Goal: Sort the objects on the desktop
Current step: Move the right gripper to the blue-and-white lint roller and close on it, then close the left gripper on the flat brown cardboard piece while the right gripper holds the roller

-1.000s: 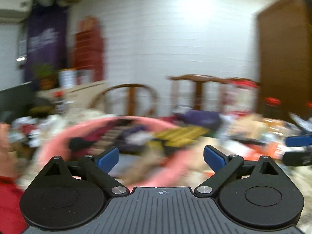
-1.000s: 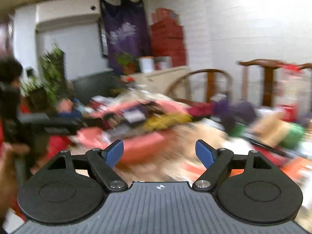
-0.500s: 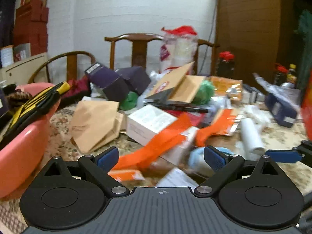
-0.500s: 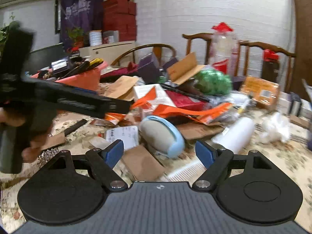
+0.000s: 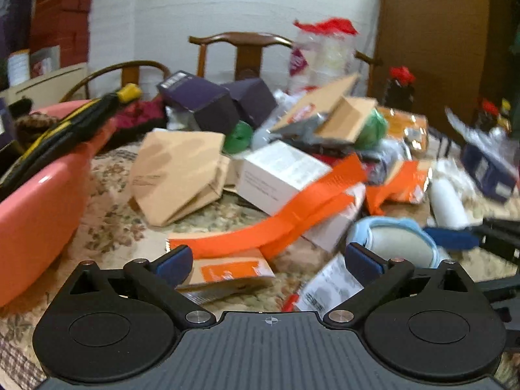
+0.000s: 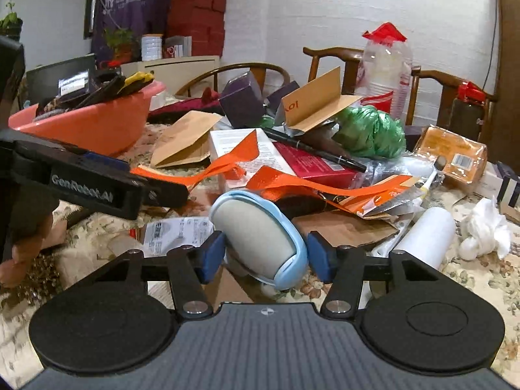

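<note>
A: Quick count, w/ the pink basin (image 6: 97, 123) as landmark?

B: One basin, far left on the table (image 6: 487, 279), stuffed w/ dark items and a yellow-tipped thing. Right of it: two purple boxes (image 6: 242, 99), two brown paper bags (one flat (image 6: 185, 139) just beside the basin, one opened (image 6: 312, 104) farther right), one white box (image 6: 227, 143), one red box (image 6: 312, 162), one black pen (image 6: 318, 149) lying across them, one green bag bundle (image 6: 370, 131).

A: Nearer us?

B: One orange strap (image 6: 227, 162) snaking from near the basin out rightwards, one white roll (image 6: 425, 230), one crumpled tissue (image 6: 484, 227) well right of the basin, one receipt (image 6: 175, 230), one pale-blue round device (image 6: 260, 234). Two wooden chairs behind.

A: Grippers?

B: Right gripper (image 6: 265, 256): jaws closing, blue device between the pads (image 6: 211, 253), pads just beside its sides but can't see them pressing yet. Left gripper (image 5: 265, 260): jaws wide, nothing gripped; an orange packet (image 5: 227, 269) and the receipt lie on the table below the gap.

A: Vs. half a sec ago?

B: Right pads were clearly wider then and the device sat farther ahead; now it's in the gap. Left view barely shifted, slightly closer to the strap. A sec ago both views were blurred, aimed at the basin side.

A: Where's the device rel. to the basin?

B: Right of it and nearer, past the strap, on the table.
</note>
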A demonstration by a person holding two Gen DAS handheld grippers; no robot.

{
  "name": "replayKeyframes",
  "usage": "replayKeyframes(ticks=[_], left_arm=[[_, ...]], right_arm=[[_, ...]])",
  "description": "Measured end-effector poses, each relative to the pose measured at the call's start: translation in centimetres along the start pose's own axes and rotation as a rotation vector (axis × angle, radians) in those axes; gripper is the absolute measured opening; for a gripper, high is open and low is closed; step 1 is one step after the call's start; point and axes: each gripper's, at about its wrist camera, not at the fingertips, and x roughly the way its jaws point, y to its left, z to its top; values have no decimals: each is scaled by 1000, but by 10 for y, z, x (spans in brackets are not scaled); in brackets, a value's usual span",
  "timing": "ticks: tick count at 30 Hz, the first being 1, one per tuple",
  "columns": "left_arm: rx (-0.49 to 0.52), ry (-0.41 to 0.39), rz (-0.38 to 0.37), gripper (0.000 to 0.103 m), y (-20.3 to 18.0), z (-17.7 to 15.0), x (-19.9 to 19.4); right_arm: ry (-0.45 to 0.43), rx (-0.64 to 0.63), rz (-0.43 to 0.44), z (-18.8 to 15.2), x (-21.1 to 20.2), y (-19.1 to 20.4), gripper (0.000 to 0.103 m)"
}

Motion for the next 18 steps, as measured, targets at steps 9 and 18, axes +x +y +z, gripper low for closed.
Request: replayKeyframes(ticks=[9, 18], left_arm=[[31, -26, 42, 103, 0, -2, 2], [12, -22, -7, 103, 5, -1, 1]], right_arm=[[36, 172, 96, -1, 9, -21, 62], [64, 196, 50, -5, -29, -27, 59]])
